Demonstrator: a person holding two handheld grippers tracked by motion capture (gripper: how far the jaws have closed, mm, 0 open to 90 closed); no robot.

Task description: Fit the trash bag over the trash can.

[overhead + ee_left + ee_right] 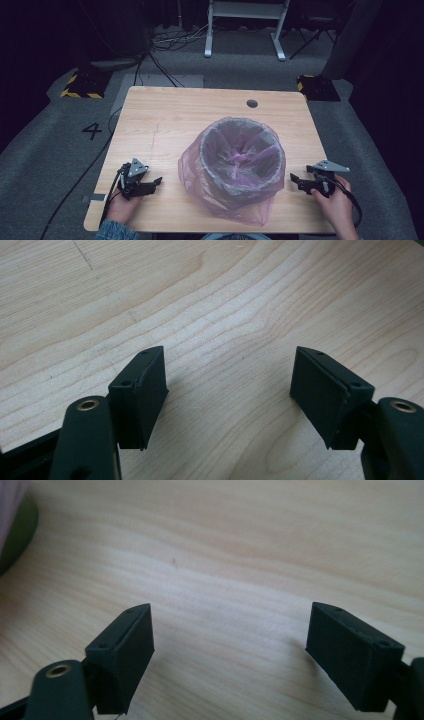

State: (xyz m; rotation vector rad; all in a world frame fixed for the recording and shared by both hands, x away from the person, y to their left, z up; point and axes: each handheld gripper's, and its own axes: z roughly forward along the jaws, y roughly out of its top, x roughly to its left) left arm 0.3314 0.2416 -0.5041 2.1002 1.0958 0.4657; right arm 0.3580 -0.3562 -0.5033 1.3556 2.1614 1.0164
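Observation:
A grey round bin (243, 159) lined with a pink plastic bag (200, 172) stands on the wooden table (170, 115), right of centre and near the front. The bag drapes over the rim and down the outside. My left gripper (156, 181) rests on the table to the bin's left, jaws wide apart and empty (230, 385). On the bin's right my right gripper (296, 178) lies low over the wood, also open with nothing between its jaws (230, 635). A dark edge of the bin (15, 530) shows at the upper left of the right gripper view.
A round cable hole (252, 103) sits near the table's far edge. Beyond the table are floor cables (170, 40), a white frame's legs (245, 30) and yellow-black marked blocks (82, 85). Bare wood spreads across the table's far half and left side.

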